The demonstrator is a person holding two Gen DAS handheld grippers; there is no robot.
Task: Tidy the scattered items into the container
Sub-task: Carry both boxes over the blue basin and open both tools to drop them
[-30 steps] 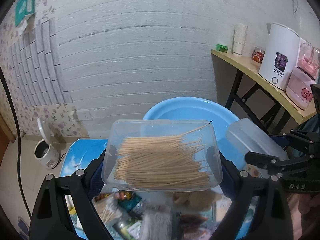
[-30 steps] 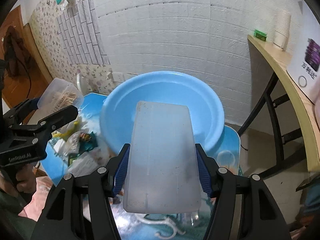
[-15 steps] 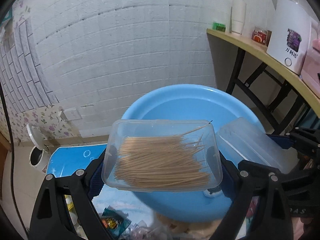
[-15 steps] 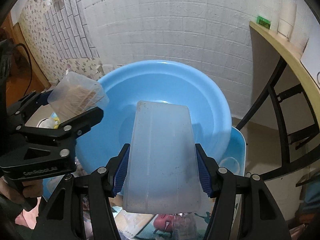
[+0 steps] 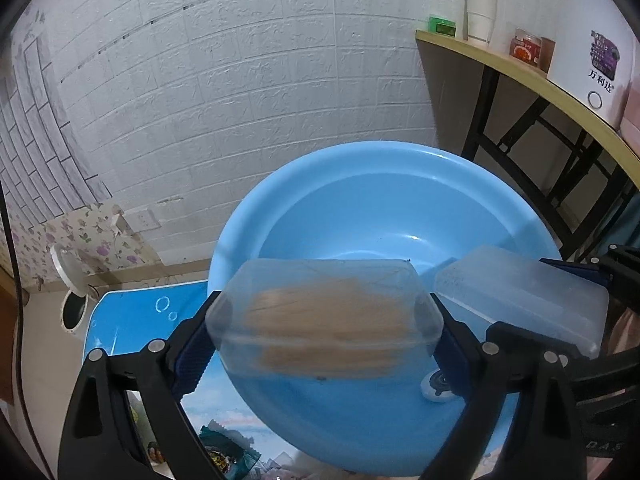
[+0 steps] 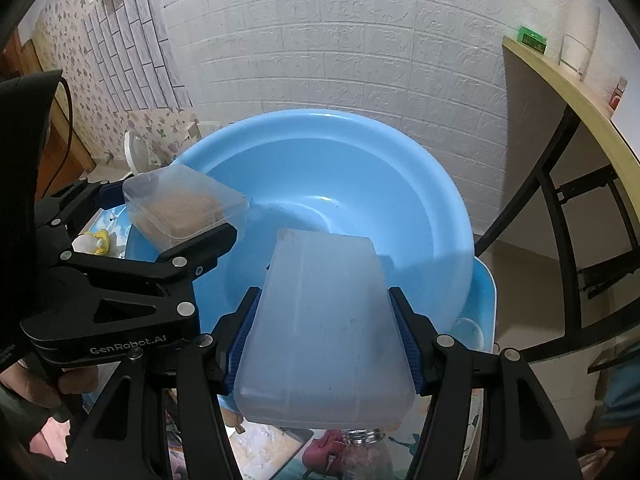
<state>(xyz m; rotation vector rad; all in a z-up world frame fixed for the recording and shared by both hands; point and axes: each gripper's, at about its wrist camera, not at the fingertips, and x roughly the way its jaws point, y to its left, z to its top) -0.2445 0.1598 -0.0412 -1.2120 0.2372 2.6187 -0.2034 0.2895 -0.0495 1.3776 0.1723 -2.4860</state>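
Clear plastic fills both my grips: my left hand-held gripper [image 5: 324, 320] clamps the box of toothpicks [image 5: 326, 318] at lower centre, over the blue basin [image 5: 400, 208]. My right hand-held gripper [image 6: 324, 336] squeezes the frosted lid [image 6: 324, 328] at lower centre, above the basin's near rim.

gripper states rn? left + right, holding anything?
Left gripper: shut on the clear box of wooden sticks, over the blue basin.
Right gripper: shut on the frosted plastic lid.

clear box [image 5: 326, 320] with wooden sticks blurred, single sticks not readable. green packet [image 5: 224, 454] half hidden behind left gripper finger. bottle [image 6: 362, 440] under frosted lid [image 6: 324, 328], only metal neck visible. kettle [image 5: 592, 36] cut by edge.
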